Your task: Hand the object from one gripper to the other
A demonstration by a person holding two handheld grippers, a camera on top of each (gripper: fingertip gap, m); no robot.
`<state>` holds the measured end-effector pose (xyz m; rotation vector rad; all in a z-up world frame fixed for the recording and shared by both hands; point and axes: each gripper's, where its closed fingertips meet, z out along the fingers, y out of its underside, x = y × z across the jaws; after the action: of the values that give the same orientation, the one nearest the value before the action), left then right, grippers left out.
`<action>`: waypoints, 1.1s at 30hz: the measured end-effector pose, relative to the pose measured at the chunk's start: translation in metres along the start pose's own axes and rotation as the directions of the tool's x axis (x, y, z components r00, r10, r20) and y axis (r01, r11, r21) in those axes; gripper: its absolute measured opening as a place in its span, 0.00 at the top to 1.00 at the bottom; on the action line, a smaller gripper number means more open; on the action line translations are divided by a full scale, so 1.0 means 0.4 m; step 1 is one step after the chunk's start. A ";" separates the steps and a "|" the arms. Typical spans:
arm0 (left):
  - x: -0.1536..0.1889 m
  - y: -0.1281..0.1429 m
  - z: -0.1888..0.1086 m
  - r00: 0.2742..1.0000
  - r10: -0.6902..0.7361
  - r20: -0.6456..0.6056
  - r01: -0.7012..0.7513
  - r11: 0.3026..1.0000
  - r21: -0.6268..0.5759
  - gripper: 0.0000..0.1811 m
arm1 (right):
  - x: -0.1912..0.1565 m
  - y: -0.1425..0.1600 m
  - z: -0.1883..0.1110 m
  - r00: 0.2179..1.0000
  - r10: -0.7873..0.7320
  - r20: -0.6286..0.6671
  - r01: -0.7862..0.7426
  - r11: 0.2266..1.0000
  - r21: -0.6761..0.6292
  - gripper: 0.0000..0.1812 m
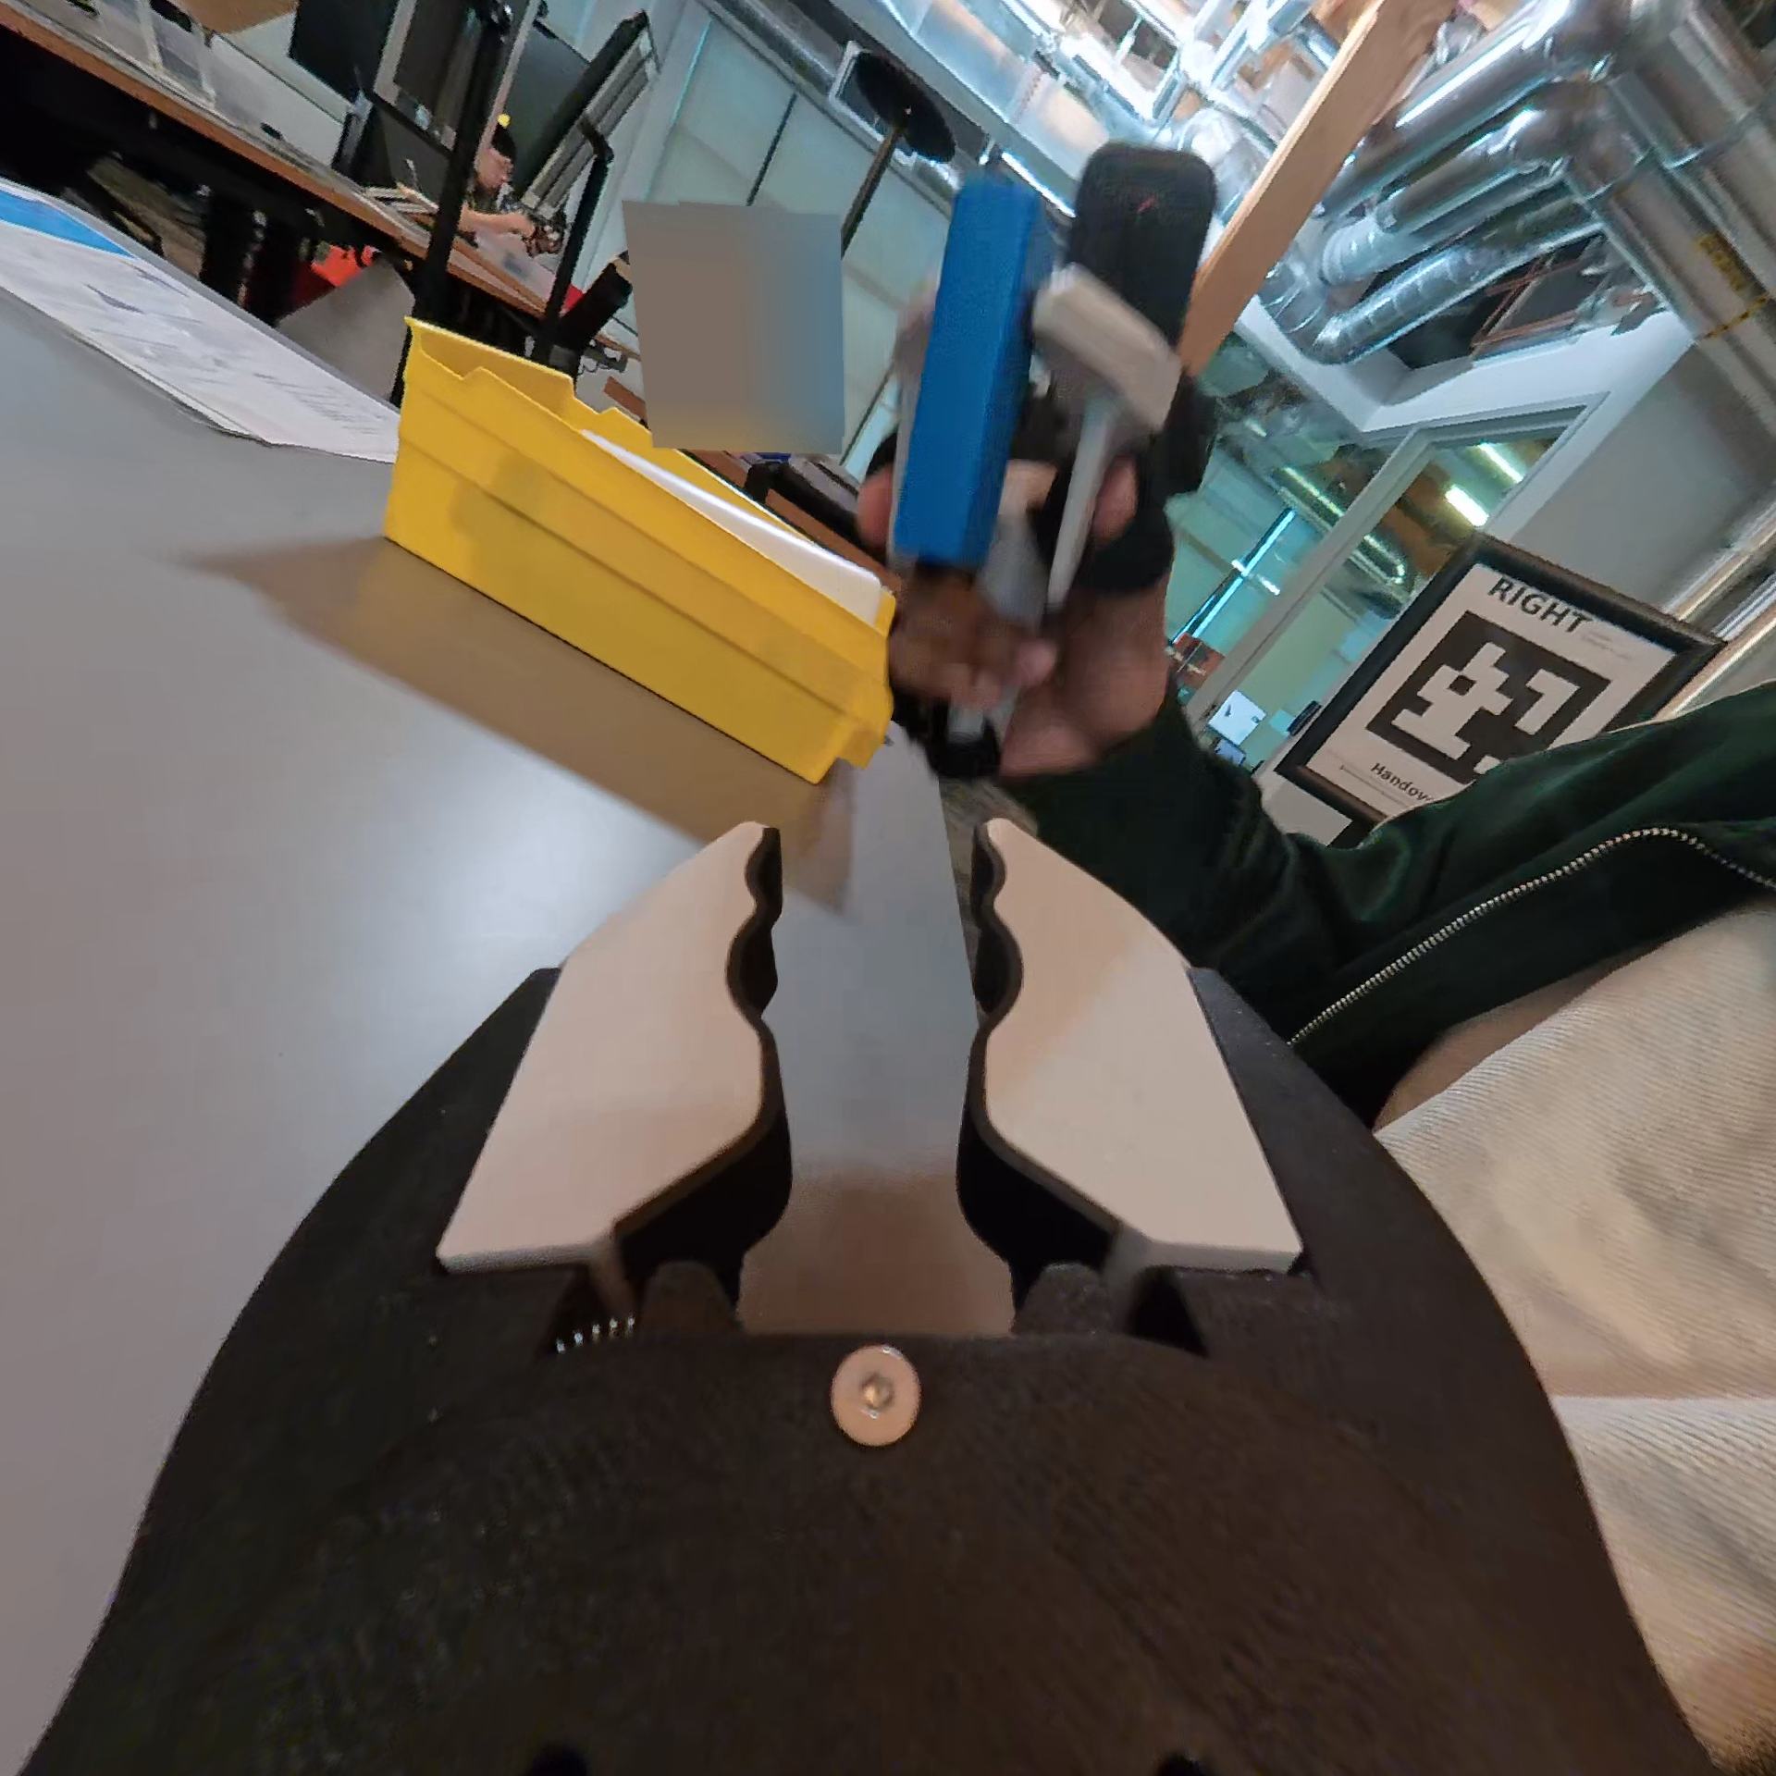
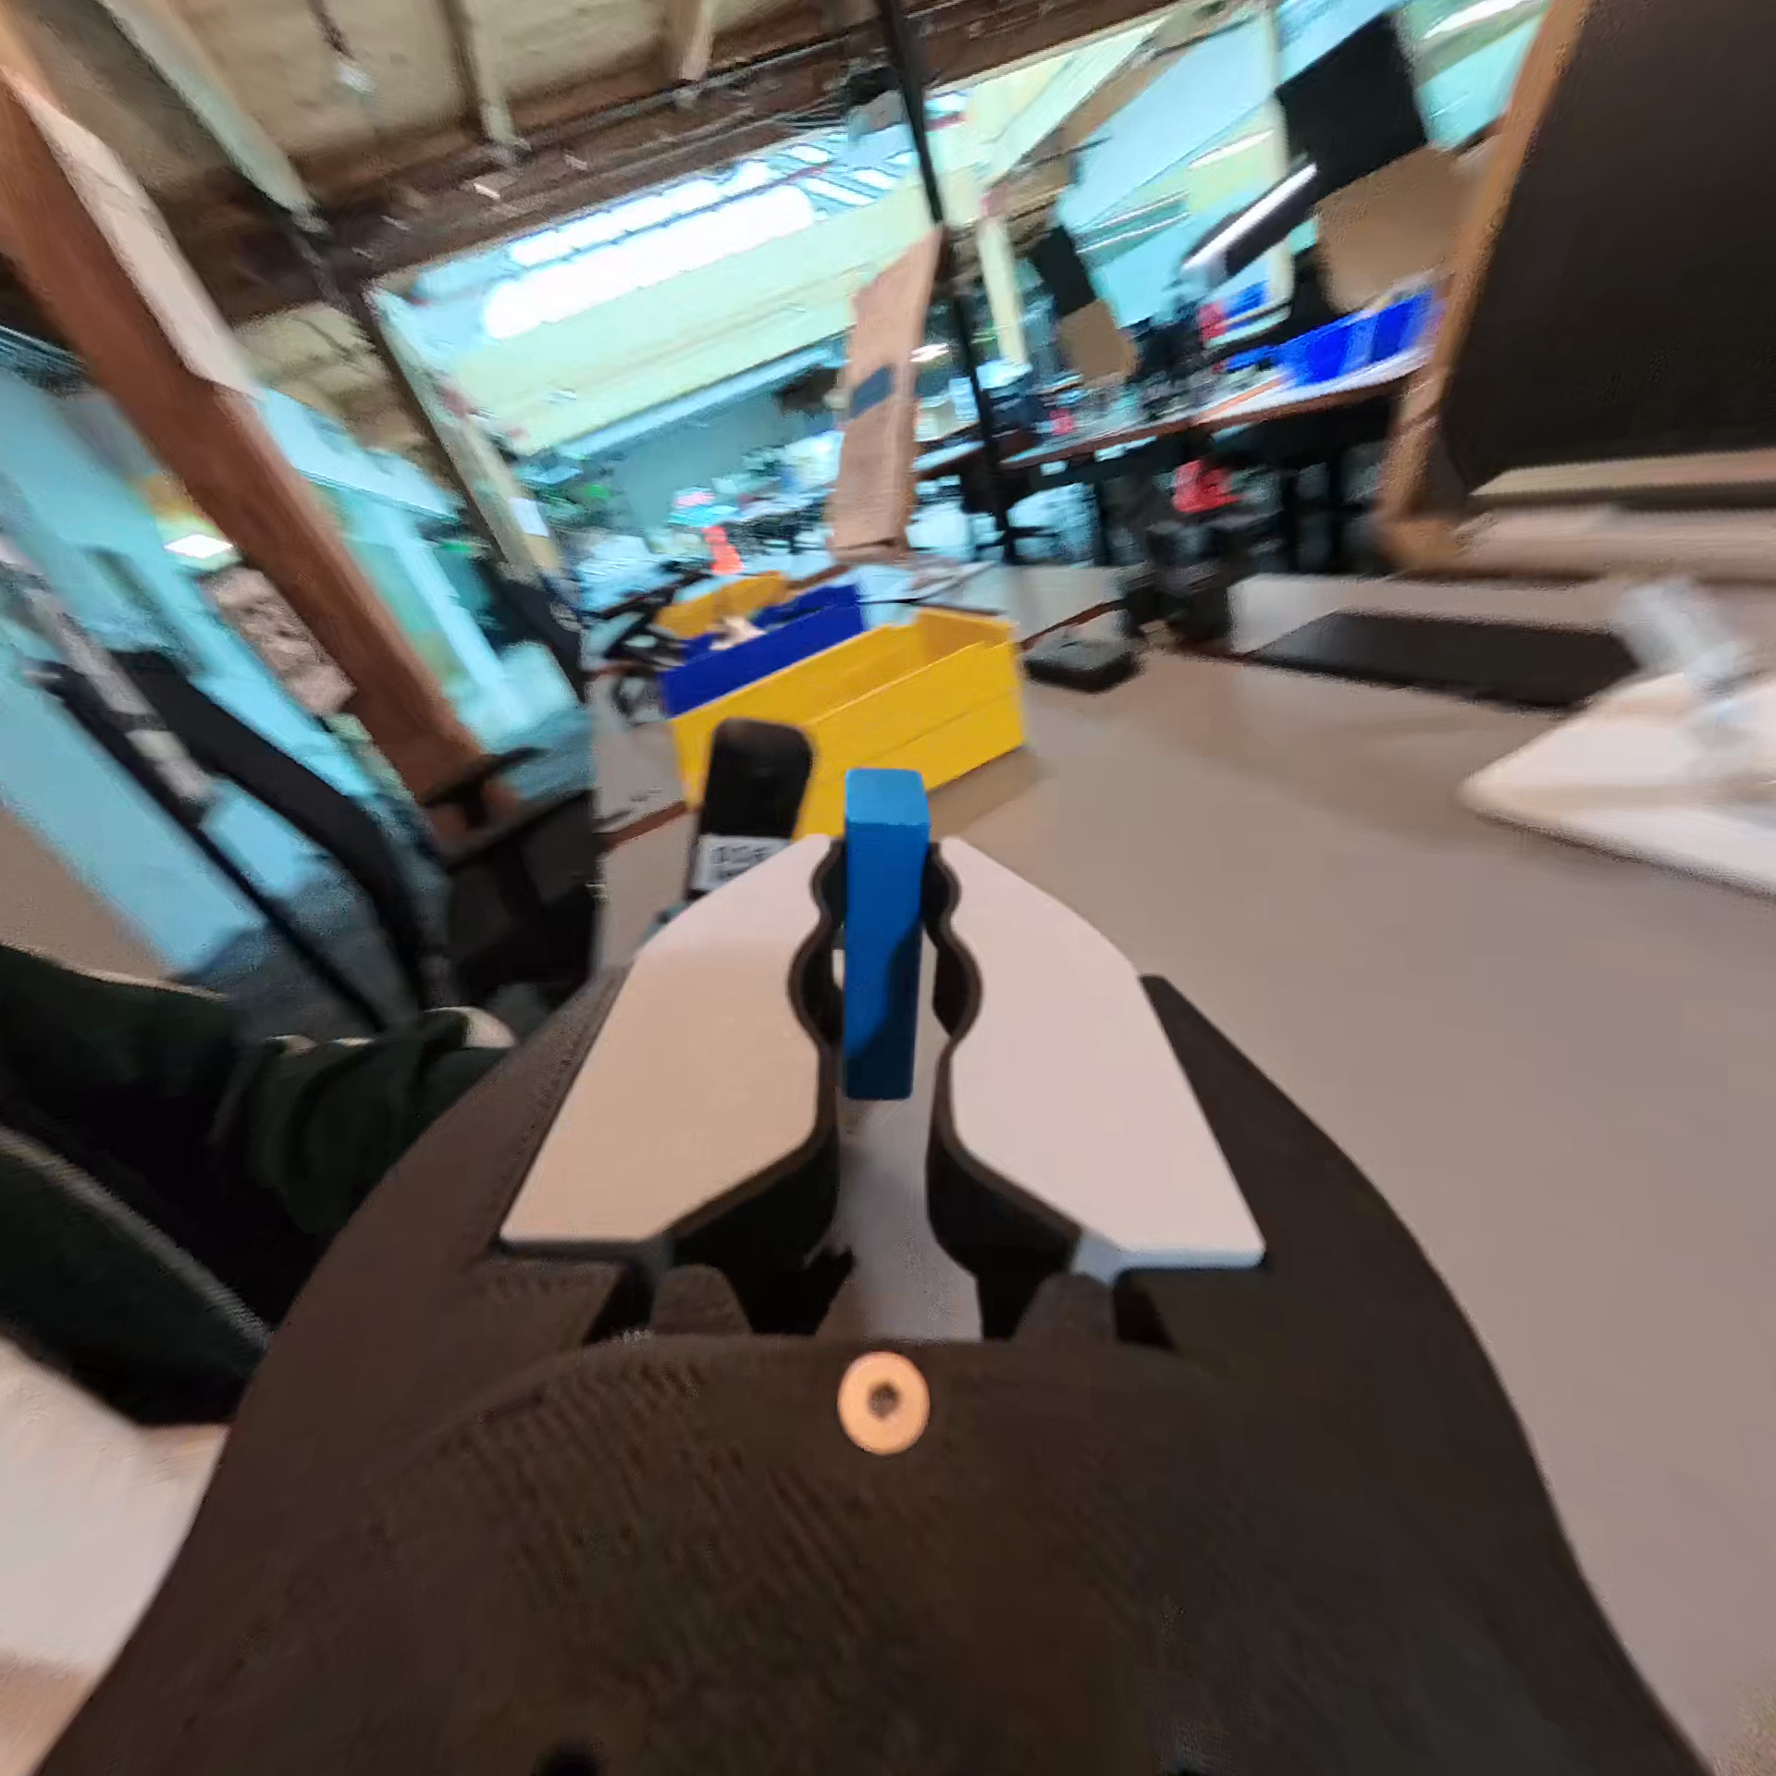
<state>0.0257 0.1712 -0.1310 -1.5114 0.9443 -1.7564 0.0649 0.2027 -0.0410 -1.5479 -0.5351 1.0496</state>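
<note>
A blue rectangular block (image 2: 882, 942) stands upright between the fingers of my right gripper (image 2: 884, 851), which is shut on it above the grey table (image 2: 1345, 961). In the left wrist view the same block (image 1: 966, 375) and the right gripper (image 1: 1067, 384) are raised ahead of me, held by a hand (image 1: 1057, 673), and blurred. My left gripper (image 1: 870, 851) is open and empty, low over the table (image 1: 240, 865), below and short of the block. The black camera top of the left gripper (image 2: 754, 798) shows just left of the block.
A yellow bin (image 1: 625, 577) stands on the table ahead and left; it also shows in the right wrist view (image 2: 894, 711) with a blue bin (image 2: 759, 653) behind it. Papers (image 1: 173, 327) lie at the far left. A framed marker sign (image 1: 1480, 702) stands at right. A green sleeve (image 1: 1345, 913) crosses the right. The tips of one gripper are about 10 centimeters away from the tips of the other.
</note>
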 end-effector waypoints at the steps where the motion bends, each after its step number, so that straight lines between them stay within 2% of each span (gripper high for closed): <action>1: -0.002 0.002 0.000 1.000 0.002 0.006 -0.002 1.000 -0.006 0.78 | 0.025 -0.043 -0.040 0.995 -0.063 -0.083 0.063 0.998 -0.006 0.92; 3: -0.003 0.002 0.002 1.000 0.004 0.015 -0.004 1.000 -0.007 0.77 | 0.091 -0.128 -0.149 0.943 -0.170 -0.285 0.162 0.985 -0.053 0.91; 4: -0.003 0.003 0.003 1.000 0.005 0.018 -0.005 1.000 -0.008 0.77 | 0.132 -0.162 -0.218 0.892 -0.216 -0.396 0.194 0.976 -0.097 0.91; 5: -0.004 0.004 0.003 1.000 0.006 0.021 -0.005 1.000 -0.010 0.76 | 0.178 -0.189 -0.296 0.818 -0.261 -0.512 0.215 0.965 -0.148 0.91; 7: -0.007 0.005 0.005 0.999 0.009 0.033 -0.009 1.000 -0.015 0.75 | 0.276 -0.219 -0.476 0.601 -0.343 -0.722 0.224 0.939 -0.260 0.91; 9: -0.009 0.009 0.007 0.999 0.013 0.040 -0.012 1.000 -0.024 0.74 | 0.369 -0.201 -0.656 0.376 -0.395 -0.838 0.146 0.918 -0.367 0.91; 10: -0.010 0.011 0.008 0.999 0.015 0.043 -0.014 0.999 -0.030 0.74 | 0.408 -0.175 -0.732 0.301 -0.400 -0.866 0.075 0.915 -0.397 0.91; 12: -0.009 0.016 0.011 0.999 0.021 0.047 -0.019 0.999 -0.041 0.74 | 0.467 -0.109 -0.843 0.227 -0.386 -0.894 -0.068 0.910 -0.409 0.91; 14: -0.009 0.020 0.014 0.998 0.033 0.051 -0.031 0.998 -0.055 0.74 | 0.505 -0.048 -0.903 0.204 -0.366 -0.908 -0.170 0.900 -0.401 0.91; 18: -0.014 0.030 0.017 0.996 0.054 0.068 -0.048 0.995 -0.084 0.75 | 0.544 0.023 -0.959 0.160 -0.433 -0.887 -0.276 0.843 -0.461 0.91; 22: -0.016 0.033 0.016 0.997 0.048 0.066 -0.042 0.995 -0.090 0.75 | 0.557 0.052 -0.970 0.165 -0.459 -0.873 -0.318 0.813 -0.487 0.90; 24: -0.016 0.032 0.013 0.997 0.045 0.065 -0.039 0.995 -0.087 0.75 | 0.559 0.050 -0.983 0.137 -0.501 -0.855 -0.320 0.794 -0.517 0.82; 26: -0.016 0.030 0.011 0.997 0.043 0.065 -0.038 0.996 -0.085 0.75 | 0.555 0.036 -0.983 0.121 -0.516 -0.848 -0.307 0.793 -0.527 0.79; 29: -0.019 0.029 0.009 0.997 0.038 0.069 -0.032 0.996 -0.082 0.75 | 0.537 -0.008 -0.949 0.131 -0.483 -0.866 -0.235 0.833 -0.501 0.78; 33: -0.021 0.026 0.007 0.997 0.036 0.074 -0.030 0.997 -0.077 0.75 | 0.469 -0.118 -0.827 0.212 -0.452 -0.867 -0.052 0.880 -0.472 0.80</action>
<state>0.0298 0.1722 -0.1440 -1.5890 1.0018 -1.6458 0.4467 0.1873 -0.0692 -2.0746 -0.0103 -0.4627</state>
